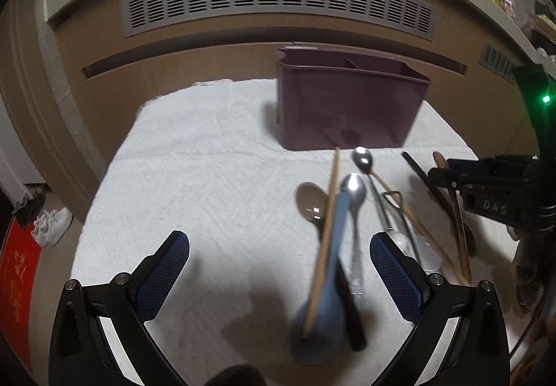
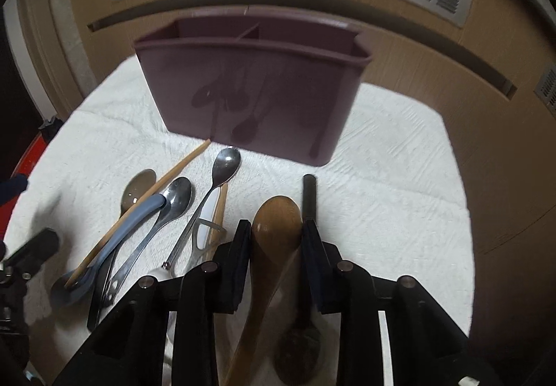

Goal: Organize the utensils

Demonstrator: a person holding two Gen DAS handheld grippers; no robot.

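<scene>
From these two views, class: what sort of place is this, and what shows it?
Probably a room in a home, not a lab: white sneakers on the floor, a wood-panelled heater cover with a grey slatted vent, and a white textured cloth holding household utensils beside a purple plastic caddy.

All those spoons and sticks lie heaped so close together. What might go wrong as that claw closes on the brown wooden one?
The right gripper straddles the wooden spoon, but a dark utensil lies against one finger; it could get pinched or dragged along. The spoon's rounded bowl may slip out of the pads. The left gripper hangs open over crossed utensils, where bumping the chopstick could scatter them.
</scene>
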